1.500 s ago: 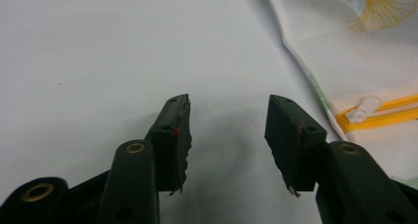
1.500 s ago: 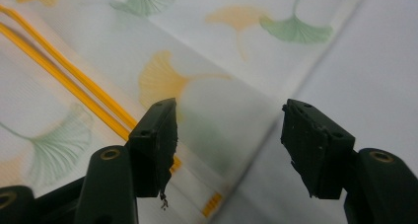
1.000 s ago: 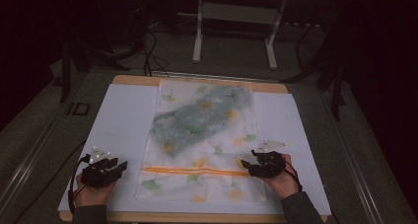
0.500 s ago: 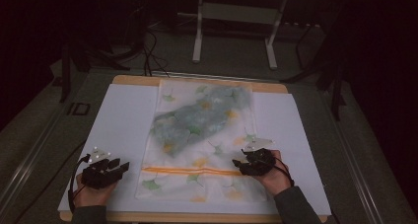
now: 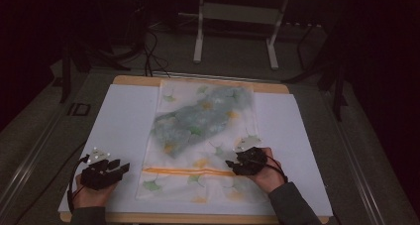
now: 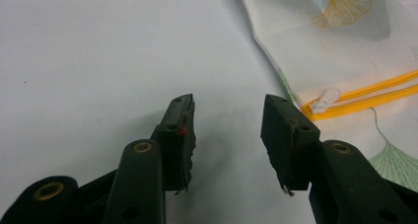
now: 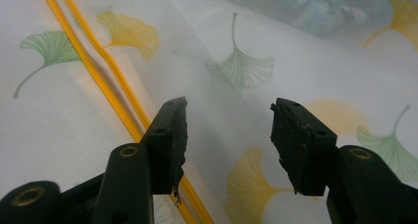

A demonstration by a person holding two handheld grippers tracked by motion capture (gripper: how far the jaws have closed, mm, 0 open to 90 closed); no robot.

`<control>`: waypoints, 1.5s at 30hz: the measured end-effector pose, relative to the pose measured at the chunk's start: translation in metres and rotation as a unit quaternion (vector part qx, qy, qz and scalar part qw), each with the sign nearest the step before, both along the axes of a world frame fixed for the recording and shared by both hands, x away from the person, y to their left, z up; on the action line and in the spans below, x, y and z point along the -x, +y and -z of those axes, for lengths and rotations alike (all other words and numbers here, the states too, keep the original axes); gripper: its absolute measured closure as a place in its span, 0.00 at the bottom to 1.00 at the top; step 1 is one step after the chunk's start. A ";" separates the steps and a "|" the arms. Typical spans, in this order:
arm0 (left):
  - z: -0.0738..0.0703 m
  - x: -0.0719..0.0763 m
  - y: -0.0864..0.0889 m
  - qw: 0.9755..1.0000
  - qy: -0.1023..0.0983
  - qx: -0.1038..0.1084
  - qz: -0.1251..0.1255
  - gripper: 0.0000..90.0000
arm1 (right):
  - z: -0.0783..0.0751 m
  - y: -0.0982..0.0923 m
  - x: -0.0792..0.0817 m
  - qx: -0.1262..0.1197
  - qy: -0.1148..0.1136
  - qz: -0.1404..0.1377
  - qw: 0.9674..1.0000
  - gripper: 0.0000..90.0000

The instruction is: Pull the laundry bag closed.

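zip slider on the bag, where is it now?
The white zip slider sits at the orange zipper's left end, just right of the open left hand-held gripper.
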State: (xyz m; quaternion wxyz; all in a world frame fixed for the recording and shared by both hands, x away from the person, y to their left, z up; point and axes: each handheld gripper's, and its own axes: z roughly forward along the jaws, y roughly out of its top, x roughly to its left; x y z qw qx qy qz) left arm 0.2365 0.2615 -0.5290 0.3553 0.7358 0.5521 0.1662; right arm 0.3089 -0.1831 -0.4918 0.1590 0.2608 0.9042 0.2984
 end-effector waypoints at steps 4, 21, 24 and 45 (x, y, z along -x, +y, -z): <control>0.001 0.000 0.000 1.000 0.003 -0.001 0.001 0.62 | -0.002 0.007 -0.001 0.004 0.000 -0.009 1.000 0.53; 0.001 -0.001 0.000 1.000 0.006 0.002 0.009 0.60 | -0.004 0.038 -0.005 0.008 0.015 -0.052 0.998 0.56; 0.001 -0.001 -0.001 1.000 0.008 0.001 0.011 0.59 | -0.004 0.042 -0.005 0.009 0.015 -0.057 0.998 0.55; -0.001 0.000 -0.002 0.999 0.014 0.005 0.030 0.61 | -0.006 0.084 -0.008 0.005 0.018 -0.110 0.994 0.62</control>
